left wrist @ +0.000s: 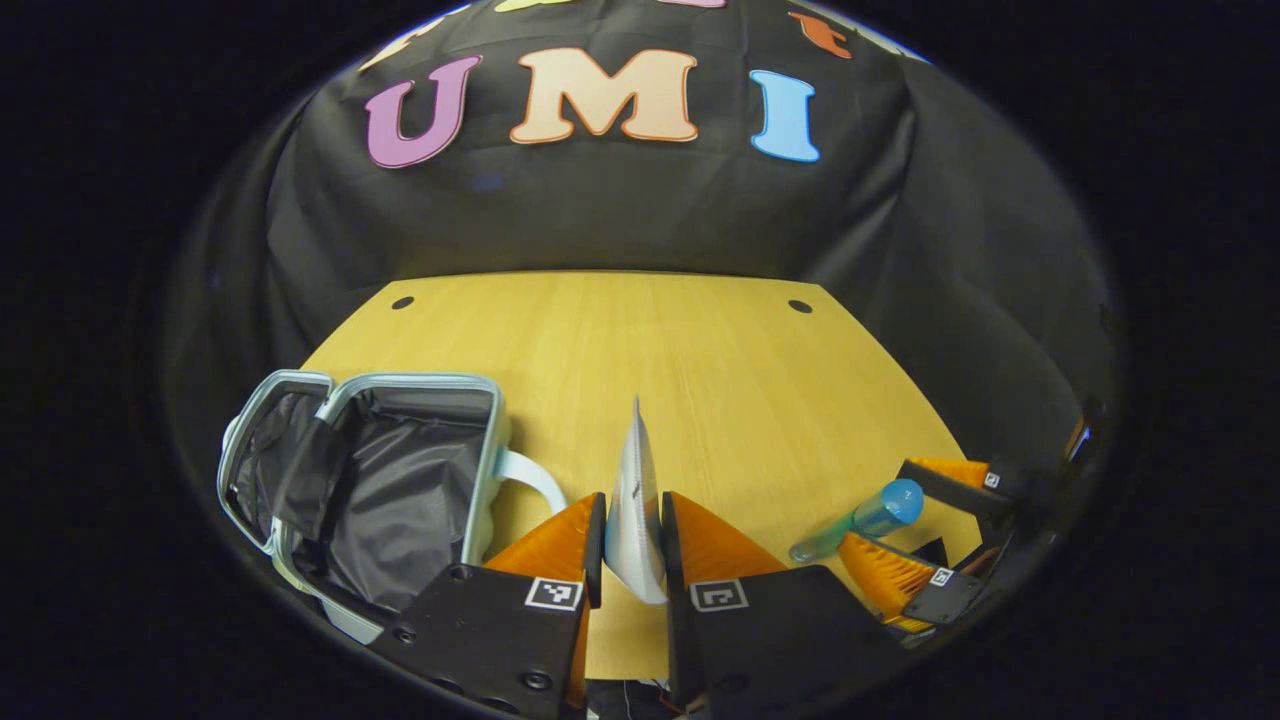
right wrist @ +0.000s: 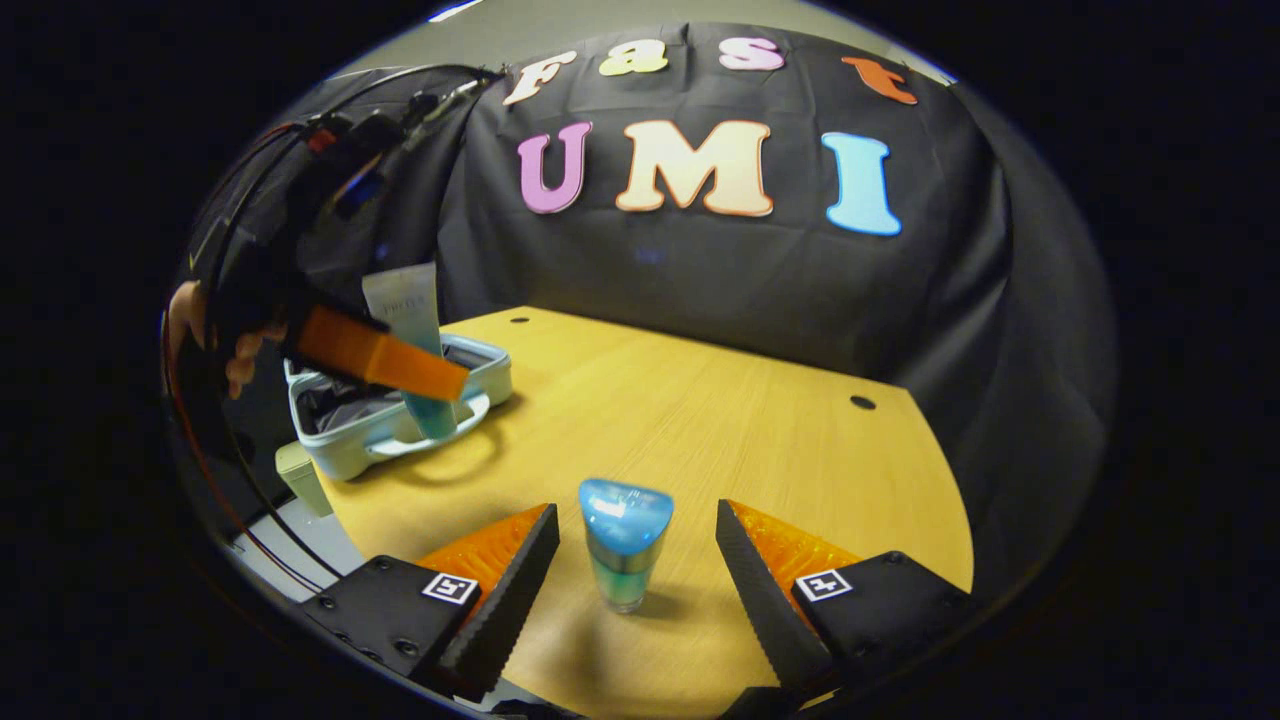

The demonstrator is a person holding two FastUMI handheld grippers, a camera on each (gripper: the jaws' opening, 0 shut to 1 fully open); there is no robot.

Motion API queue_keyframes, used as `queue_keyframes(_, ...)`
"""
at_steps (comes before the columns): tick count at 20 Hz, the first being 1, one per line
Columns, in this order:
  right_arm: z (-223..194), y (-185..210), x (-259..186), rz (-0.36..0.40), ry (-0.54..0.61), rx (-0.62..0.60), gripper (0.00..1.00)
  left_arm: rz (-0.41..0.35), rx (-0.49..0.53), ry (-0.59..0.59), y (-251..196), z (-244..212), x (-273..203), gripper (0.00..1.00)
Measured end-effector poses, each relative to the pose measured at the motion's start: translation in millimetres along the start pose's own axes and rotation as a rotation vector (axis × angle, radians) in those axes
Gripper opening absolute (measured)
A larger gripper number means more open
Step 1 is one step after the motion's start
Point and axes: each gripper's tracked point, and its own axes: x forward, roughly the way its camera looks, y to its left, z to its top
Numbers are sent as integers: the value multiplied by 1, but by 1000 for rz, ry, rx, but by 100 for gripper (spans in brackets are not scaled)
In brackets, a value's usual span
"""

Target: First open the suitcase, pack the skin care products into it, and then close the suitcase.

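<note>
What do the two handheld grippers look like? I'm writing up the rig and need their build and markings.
Both share one build. The left gripper and the right gripper each have two wedge-shaped fingers with ribbed faces, mounted on black blocks with screws. Each block carries a small square black-and-white marker tag. In the right gripper view, the left gripper's dark body trails red and black cables, with a hand behind it.

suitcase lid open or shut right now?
Open. In the left gripper view the suitcase has its lid swung back and its dark lining exposed; the right gripper view shows its open top too.
</note>
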Motion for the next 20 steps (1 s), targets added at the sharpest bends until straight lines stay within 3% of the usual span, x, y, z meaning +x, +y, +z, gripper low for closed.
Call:
queue_keyframes(2,-15,8,5,32,39,8,94,33,-9,12,17,-2,-7,24)
queue_keyframes(6,-18,10,11,63,85,105,48,96,-30,25,54,-5,-25,24)
queue_keyframes(13,25,31,14,38,105,171,47,167,5,103,145,-16,-36,24)
queue_keyframes(16,52,57,16,29,88,176,46,159,-22,162,180,-25,-32,24)
queue_keyframes(20,78,101,27,56,92,207,46,148,14,276,217,-45,-20,24)
